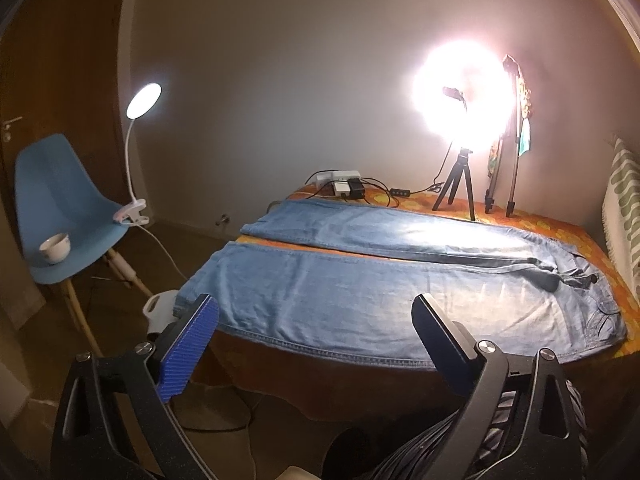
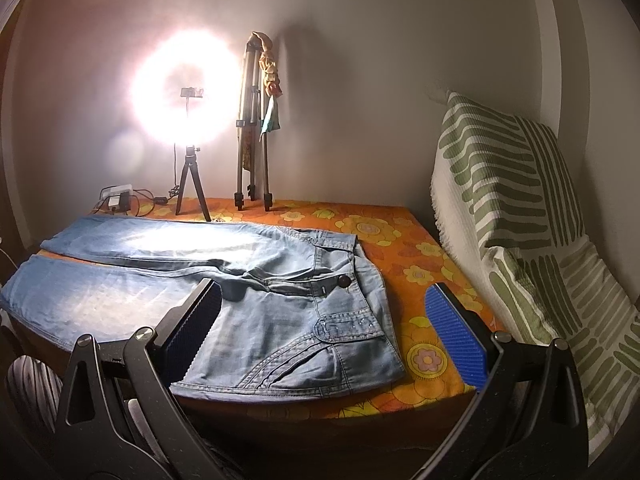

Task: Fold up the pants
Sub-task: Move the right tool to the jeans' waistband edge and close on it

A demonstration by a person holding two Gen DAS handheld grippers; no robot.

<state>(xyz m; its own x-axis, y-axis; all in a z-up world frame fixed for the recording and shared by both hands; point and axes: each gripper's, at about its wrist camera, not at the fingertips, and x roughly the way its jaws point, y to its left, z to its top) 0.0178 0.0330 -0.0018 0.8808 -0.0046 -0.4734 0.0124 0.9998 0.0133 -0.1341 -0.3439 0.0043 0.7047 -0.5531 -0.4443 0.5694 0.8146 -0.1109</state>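
Light-blue denim pants (image 2: 256,280) lie flat along the near edge of the orange floral-covered desk (image 2: 420,264); left hand-held gripper (image 1: 316,340) and right hand-held gripper (image 2: 324,332) both spread, empty.

A ring light (image 2: 186,92) on a small tripod (image 2: 193,188) is glaring against the pale wall (image 2: 360,60) I'm facing. A taller folded tripod (image 2: 252,128) is standing just beside it. To my left, a clip lamp (image 1: 144,100) is shining over a blue chair (image 1: 64,208) holding a cup (image 1: 55,247), with a brown door (image 1: 60,60) behind. A green-striped cushion (image 2: 520,200) is leaning at my right.
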